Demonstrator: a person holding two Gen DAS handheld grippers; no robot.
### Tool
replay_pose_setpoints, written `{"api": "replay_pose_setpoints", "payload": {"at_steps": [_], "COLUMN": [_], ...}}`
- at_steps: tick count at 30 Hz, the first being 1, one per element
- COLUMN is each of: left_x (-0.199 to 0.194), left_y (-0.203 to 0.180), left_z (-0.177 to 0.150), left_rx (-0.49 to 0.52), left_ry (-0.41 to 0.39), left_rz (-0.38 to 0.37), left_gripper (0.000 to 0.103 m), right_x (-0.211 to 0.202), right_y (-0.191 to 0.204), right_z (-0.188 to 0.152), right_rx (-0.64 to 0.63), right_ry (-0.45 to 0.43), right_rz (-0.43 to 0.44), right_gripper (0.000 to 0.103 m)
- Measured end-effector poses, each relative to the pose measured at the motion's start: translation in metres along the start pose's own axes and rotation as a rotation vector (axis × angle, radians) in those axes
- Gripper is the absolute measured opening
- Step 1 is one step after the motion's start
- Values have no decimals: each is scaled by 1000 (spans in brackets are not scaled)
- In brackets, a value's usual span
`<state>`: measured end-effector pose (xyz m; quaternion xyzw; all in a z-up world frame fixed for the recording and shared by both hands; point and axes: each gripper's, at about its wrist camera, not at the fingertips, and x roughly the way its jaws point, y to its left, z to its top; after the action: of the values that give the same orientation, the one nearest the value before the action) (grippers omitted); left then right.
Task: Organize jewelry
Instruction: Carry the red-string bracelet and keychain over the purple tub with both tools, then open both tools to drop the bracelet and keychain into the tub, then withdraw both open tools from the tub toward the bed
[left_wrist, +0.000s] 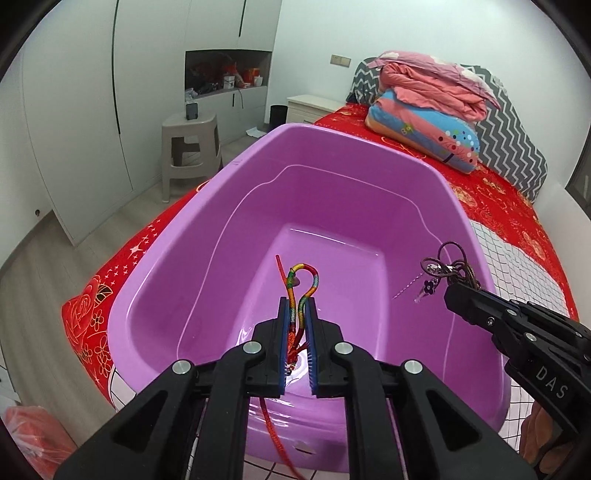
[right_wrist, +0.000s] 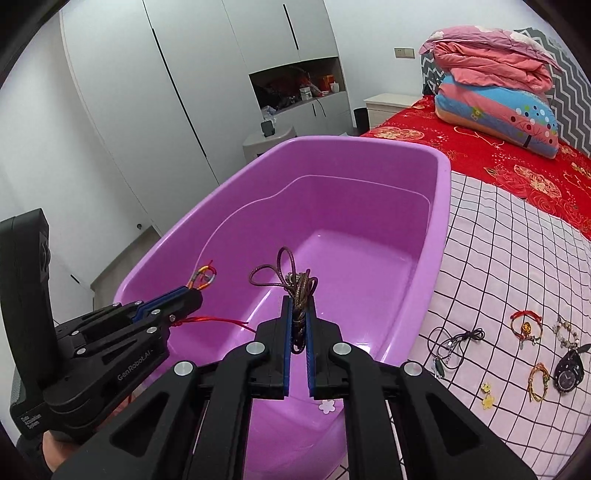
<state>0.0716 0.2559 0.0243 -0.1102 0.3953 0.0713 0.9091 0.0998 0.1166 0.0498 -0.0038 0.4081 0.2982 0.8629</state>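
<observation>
A purple plastic tub (left_wrist: 207, 236) (right_wrist: 441, 206) sits on the bed. My left gripper (left_wrist: 297, 301) is shut on a multicoloured braided cord bracelet (left_wrist: 306, 275) with red tails, held over the tub's inside; it also shows in the right wrist view (right_wrist: 192, 297) with the bracelet (right_wrist: 203, 278). My right gripper (right_wrist: 298, 301) is shut on a brown cord necklace (right_wrist: 291, 280), also above the tub. In the left wrist view the right gripper (left_wrist: 452, 290) holds the necklace (left_wrist: 448, 266) with a purple flower charm hanging.
On the checked sheet right of the tub lie a black cord necklace (right_wrist: 452, 341), a red bracelet (right_wrist: 524, 326), a beaded bracelet (right_wrist: 567, 330), a black watch (right_wrist: 569, 371), an orange bracelet (right_wrist: 537, 380) and yellow earrings (right_wrist: 487, 397). Folded quilts (left_wrist: 432, 110) sit at the bed head.
</observation>
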Motion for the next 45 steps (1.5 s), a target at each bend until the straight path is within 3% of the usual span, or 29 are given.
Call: {"api": "replay_pose_setpoints", "payload": {"at_steps": [6,8,9,10,12,13,14,18,26,45], "left_x": [3,2,1,0,-6,-8,-12,-21,-24,-47], "left_y": [0,0,0,0,2,3,5,8,8,1], "left_z": [3,2,2,2,2,3,3,1,-1,-17], "left_rx": [-2,-1,-1,-2,-11,-15,-24,-45,-51,-70], "left_ry": [5,4,2,-2,-22,-31,-47,-66,-54,-54], "left_rz": [13,22,27,34,51,61,79,111,125,101], "left_gripper": [11,18,22,29,47,64,74,88,92,94], "right_x": [3,3,2,1,-3,-4,-5,-10,-18,-43], "right_y": [0,-2,-2,-3,-5,-5,-5,-5,-9,-15], "right_z": [1,2,2,3,4,4,4,2,-1,-12], "right_rx": [-9,-6,-3,0,4,2,-4,-22,-12,6], "right_ry": [6,7,5,0,-15,-17,-20,-31,-37,-62], "right_rz": [-16,-22,-28,-31,-36,-40,-47,-62,-61,-72], "right_gripper": [7,16,28,36,36,36,36,40,40,51]}}
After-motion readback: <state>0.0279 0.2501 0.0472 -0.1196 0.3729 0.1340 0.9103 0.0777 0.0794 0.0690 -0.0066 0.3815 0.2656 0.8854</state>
